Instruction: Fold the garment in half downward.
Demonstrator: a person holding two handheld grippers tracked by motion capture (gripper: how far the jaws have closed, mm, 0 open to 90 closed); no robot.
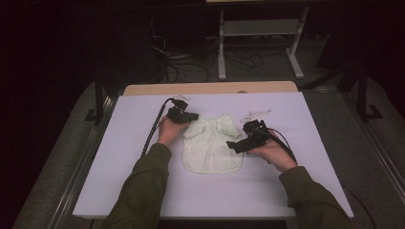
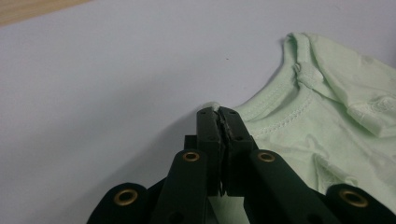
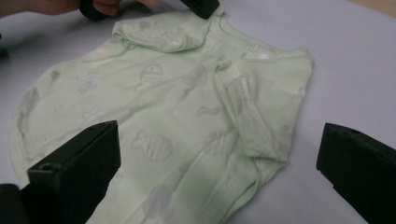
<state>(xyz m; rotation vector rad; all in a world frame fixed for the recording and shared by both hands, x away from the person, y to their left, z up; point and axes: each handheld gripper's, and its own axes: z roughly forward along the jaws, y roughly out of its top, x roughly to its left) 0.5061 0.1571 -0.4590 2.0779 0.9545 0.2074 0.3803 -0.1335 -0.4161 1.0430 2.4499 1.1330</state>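
Small pale-green shirt (image 1: 211,148) flat on the white table (image 1: 143,191), centre of the high view; one tong clenched on it, the other released.

Nearest, at the bottom of the high view, two olive sleeves (image 1: 143,186) enter from the lower edge. Centre right, the right gripper (image 1: 239,143) sits at the shirt's right edge; in the right gripper view its jaws stand wide apart at lower left and lower right, with the fish-printed cloth (image 3: 163,140) lying between them, untouched by either. Centre left, the left gripper (image 1: 191,116) is at the shirt's upper left corner; in the left gripper view the jaws are pressed together on the hem by the neckline (image 2: 275,116). A clear plastic hanger (image 1: 255,114) lies just beyond the right gripper. Farthest, upper centre, a bare wooden strip (image 1: 210,88) of the table edge, then floor cables (image 1: 191,67) and a white frame (image 1: 260,28).
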